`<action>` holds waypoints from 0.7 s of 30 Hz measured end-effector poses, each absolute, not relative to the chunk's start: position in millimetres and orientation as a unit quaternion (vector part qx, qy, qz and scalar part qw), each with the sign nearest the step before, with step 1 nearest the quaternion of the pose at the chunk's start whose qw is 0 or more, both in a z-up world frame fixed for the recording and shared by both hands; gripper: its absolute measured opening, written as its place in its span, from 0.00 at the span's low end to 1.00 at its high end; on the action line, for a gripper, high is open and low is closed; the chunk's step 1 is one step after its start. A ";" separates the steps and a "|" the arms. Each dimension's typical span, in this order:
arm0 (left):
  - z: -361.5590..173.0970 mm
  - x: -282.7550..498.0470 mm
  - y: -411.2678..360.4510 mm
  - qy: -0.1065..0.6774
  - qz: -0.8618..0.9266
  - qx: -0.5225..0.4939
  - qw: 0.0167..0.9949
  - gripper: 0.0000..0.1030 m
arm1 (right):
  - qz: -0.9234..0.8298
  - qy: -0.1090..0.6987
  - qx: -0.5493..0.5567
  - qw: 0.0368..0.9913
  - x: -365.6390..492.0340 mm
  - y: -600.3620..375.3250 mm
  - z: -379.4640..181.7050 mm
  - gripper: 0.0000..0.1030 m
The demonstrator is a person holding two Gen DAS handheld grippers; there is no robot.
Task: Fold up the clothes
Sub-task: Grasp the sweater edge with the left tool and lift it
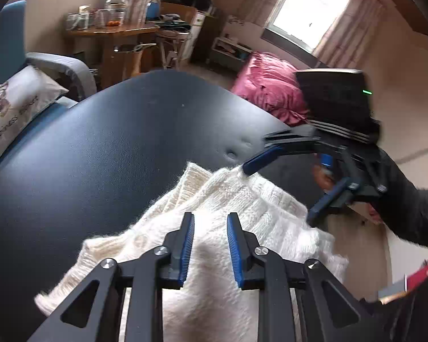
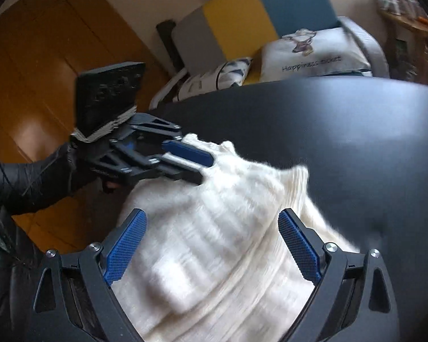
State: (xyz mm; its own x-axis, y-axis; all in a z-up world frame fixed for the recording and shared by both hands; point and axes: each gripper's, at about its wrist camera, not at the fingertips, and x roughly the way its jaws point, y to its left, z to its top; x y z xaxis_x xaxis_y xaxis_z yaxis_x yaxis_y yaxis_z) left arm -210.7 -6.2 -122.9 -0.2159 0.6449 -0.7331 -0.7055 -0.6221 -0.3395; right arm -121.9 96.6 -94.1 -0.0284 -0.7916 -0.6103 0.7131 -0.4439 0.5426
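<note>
A cream knitted sweater lies bunched near the front edge of a dark padded table. My left gripper hovers just over its left part. Its blue pads stand a little apart with knit showing in the gap, and they do not press on it. My right gripper is spread wide over the sweater's right part; in the left wrist view one fingertip touches the far edge of the knit. The picture is blurred by motion.
A sofa with printed cushions stands beyond the table. Pink bedding and a cluttered wooden desk lie further back. A person's dark sleeves reach in from the sides.
</note>
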 end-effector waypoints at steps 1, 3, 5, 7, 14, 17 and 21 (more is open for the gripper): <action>-120.6 -217.1 -6.6 0.037 0.775 -0.449 0.443 0.23 | -0.703 -0.043 0.469 0.533 -131.9 97.1 -99.6 0.93; -115.5 -231.9 -4.3 0.035 0.749 -0.454 0.481 0.27 | -0.687 -0.038 0.491 0.534 -136.8 96.5 -107.9 0.93; -111.2 -245.1 4.0 0.050 0.728 -0.449 0.515 0.29 | -0.675 -0.029 0.498 0.544 -126.8 97.0 -107.7 0.93; -116.7 -256.4 18.7 0.068 0.697 -0.460 0.546 0.31 | -0.672 -0.031 0.498 0.547 -111.9 105.8 -106.0 0.93; -156.1 -283.6 50.0 0.063 0.598 -0.524 0.603 0.39 | -0.675 -0.108 0.495 0.536 -40.5 142.2 -105.0 0.93; -164.1 -289.6 46.9 0.052 0.585 -0.537 0.606 0.40 | -0.678 -0.147 0.489 0.529 -15.6 148.4 -106.5 0.93; -166.5 -300.0 36.4 0.016 0.577 -0.552 0.602 0.40 | -0.675 -0.209 0.474 0.525 4.1 157.3 -107.7 0.93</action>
State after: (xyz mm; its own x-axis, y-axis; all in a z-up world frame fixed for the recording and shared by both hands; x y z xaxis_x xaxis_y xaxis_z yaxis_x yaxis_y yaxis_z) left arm -300.0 36.4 -166.5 0.3332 0.6774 -0.6558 -0.7117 -0.2756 -0.6462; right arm 4.1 157.3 -107.7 0.0006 -0.9076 -0.4199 0.5107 -0.3607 0.7804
